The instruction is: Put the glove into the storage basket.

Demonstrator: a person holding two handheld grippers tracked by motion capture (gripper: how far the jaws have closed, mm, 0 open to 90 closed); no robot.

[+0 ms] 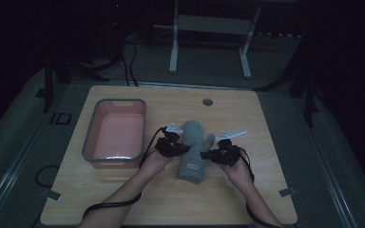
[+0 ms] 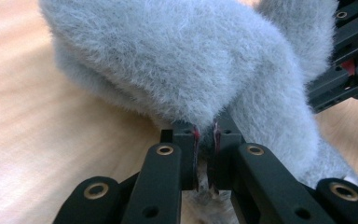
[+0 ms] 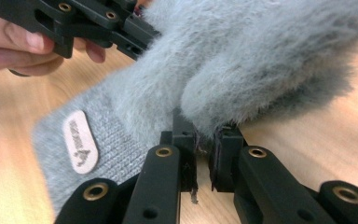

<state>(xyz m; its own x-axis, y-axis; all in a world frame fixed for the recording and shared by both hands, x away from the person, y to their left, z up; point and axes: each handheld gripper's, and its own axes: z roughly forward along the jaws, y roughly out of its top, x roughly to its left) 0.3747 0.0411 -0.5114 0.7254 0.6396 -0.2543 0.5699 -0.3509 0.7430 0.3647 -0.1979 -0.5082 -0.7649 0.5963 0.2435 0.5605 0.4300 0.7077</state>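
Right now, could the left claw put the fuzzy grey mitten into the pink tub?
Probably yes: the left claw already pinches the fuzzy grey mitten, and the pink tub sits open just beside it with bare table between.

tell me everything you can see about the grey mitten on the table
The grey mitten is a fluffy, furry-looking knit with a plainer ribbed cuff that carries a small pale oval label. It lies on the wooden table, right of the pink bin, cuff toward the person and thumb sticking out to the right. The left gripper is shut on its left edge and the right gripper is shut on the thumb side, each pinching fuzzy fabric.
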